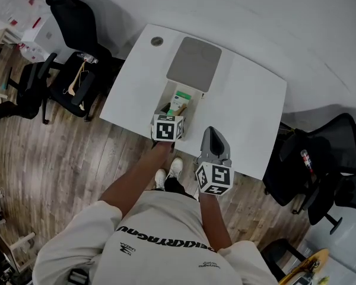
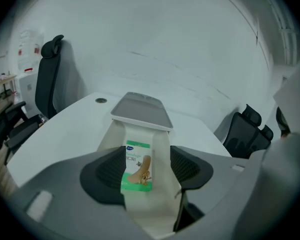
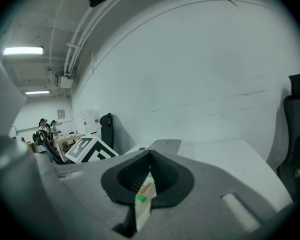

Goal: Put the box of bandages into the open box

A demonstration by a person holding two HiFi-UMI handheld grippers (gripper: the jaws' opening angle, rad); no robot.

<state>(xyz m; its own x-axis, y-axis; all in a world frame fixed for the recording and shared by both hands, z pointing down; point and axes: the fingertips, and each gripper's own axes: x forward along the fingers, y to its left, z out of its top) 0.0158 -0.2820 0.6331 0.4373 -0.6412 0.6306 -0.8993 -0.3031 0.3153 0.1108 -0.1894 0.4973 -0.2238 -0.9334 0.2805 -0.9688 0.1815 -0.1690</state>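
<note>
Table (image 1: 249, 100) white | open box (image 1: 167, 95) cream; box of bandages (image 2: 138, 166) flat inside, white with green band, tan picture up | left gripper (image 2: 147, 152) jaws apart over it; right gripper (image 3: 150, 156) closed, empty

Grey left claw (image 2: 140, 170), right claw (image 3: 149, 178); black ribbed pads (image 2: 107, 173); cream shirt (image 1: 160, 215), black lettering (image 1: 166, 241); white shoes (image 1: 174, 168).

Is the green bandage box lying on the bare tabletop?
No, the bandage box sits inside the open box, between its white walls.
</note>
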